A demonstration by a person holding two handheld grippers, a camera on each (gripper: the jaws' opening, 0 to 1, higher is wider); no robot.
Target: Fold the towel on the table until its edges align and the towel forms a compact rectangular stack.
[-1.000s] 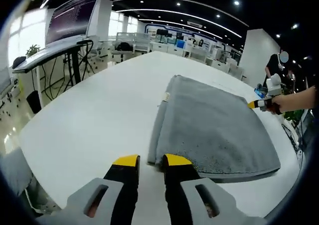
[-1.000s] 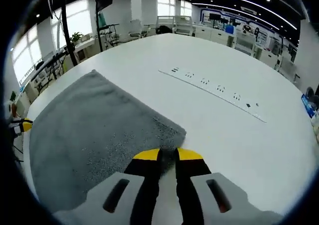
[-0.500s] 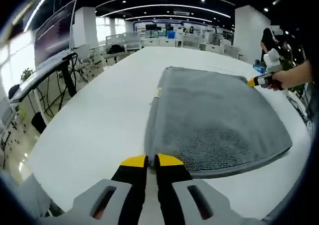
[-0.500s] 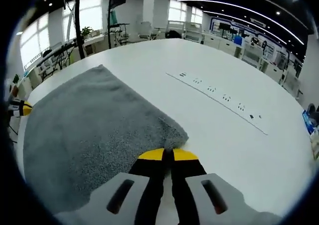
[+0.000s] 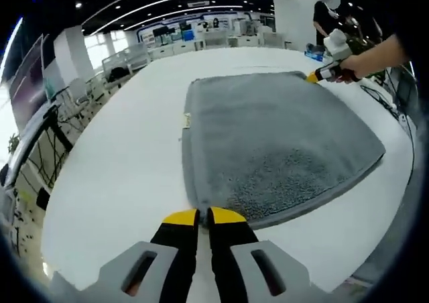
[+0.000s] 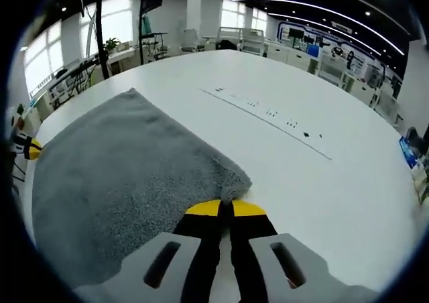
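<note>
Your gray towel (image 5: pixel 275 142) lies flat on the broad white counter (image 5: pixel 114 175) — an open office of desks and ceiling lights stretches behind it. Your left claw (image 5: pixel 202 215) is pinched closed on the towel's near corner, and your right claw (image 6: pixel 225 208) is clamped on the opposite corner — a row of small dark marks (image 6: pixel 268 113) crosses the counter beyond.
</note>
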